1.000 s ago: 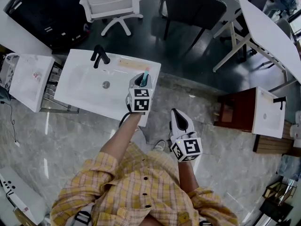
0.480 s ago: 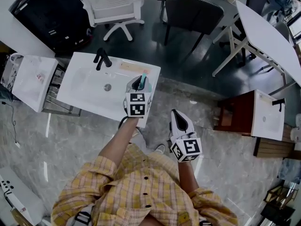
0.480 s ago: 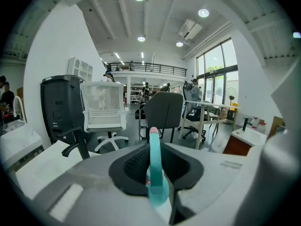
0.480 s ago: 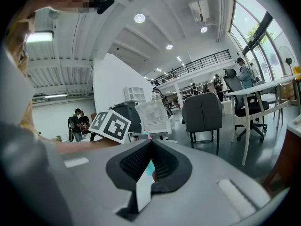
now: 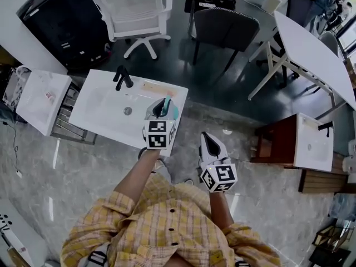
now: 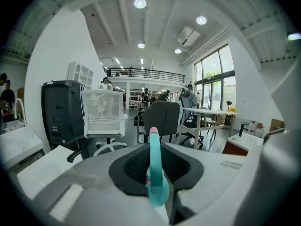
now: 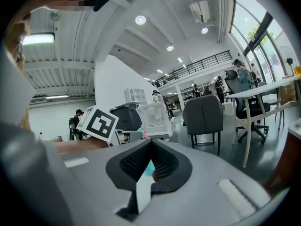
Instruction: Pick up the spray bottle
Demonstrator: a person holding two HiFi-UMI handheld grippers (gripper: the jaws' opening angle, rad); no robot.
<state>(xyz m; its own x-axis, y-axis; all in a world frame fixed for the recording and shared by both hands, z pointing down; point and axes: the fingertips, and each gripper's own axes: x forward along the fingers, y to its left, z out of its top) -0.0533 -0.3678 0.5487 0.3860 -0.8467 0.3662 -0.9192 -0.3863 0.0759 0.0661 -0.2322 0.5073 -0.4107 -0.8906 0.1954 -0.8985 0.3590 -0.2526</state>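
Note:
A teal spray bottle [image 5: 169, 107] with a pink-tipped head is clamped between the jaws of my left gripper [image 5: 161, 104]. The bottle hangs in the air over the right end of the white sink [image 5: 100, 102]. In the left gripper view the bottle [image 6: 154, 173] stands upright between the dark pads, and its lower part is hidden by the jaws. My right gripper [image 5: 208, 139] is lower right over the marble floor, shut and holding nothing. The right gripper view shows its jaws [image 7: 149, 147] meeting at the tips.
A black faucet [image 5: 122, 78] stands at the sink's back edge. A white unit [image 5: 41, 93] sits left of the sink. Behind are a white office chair [image 5: 133, 7], a grey chair [image 5: 225, 21] and a white table [image 5: 311, 43]. A second basin [image 5: 311, 141] on a brown cabinet is at right.
My left gripper has risen off the sink's right end with the spray bottle still in its jaws, drifting slightly left in the head view. The right gripper has stayed put.

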